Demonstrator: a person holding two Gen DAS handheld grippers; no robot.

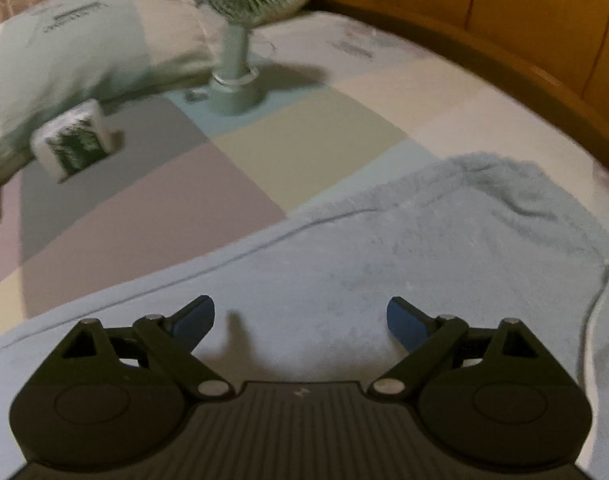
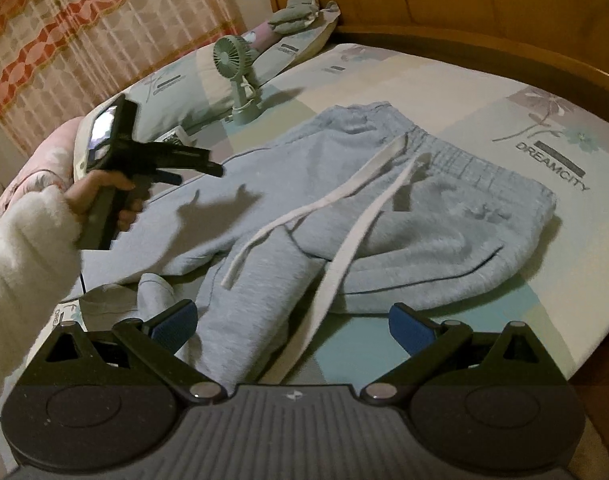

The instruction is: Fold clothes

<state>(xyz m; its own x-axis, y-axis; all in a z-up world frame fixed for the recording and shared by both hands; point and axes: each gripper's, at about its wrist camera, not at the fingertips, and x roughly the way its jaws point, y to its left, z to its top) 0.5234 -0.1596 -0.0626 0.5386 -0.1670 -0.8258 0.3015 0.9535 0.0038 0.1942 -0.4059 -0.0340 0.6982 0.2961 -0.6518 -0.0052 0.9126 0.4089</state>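
Note:
Light grey sweatpants (image 2: 384,208) lie spread on the bed, waistband to the far right, with two long white drawstrings (image 2: 364,216) trailing across them. One leg is folded toward me and its cloth lies under my right gripper (image 2: 292,324), which is open with nothing pressed between its blue pads. In the left wrist view my left gripper (image 1: 300,320) hovers open over the pants (image 1: 384,260), nothing between its fingers. In the right wrist view a hand in a fluffy white sleeve holds that left gripper (image 2: 200,170) above the pants' left side.
A small green fan (image 1: 240,40) stands on the patchwork sheet beyond the pants, beside a pillow (image 1: 84,40) and a small box (image 1: 74,144). A wooden bed frame (image 1: 524,20) curves around the far right. A checked curtain (image 2: 64,20) hangs at the left.

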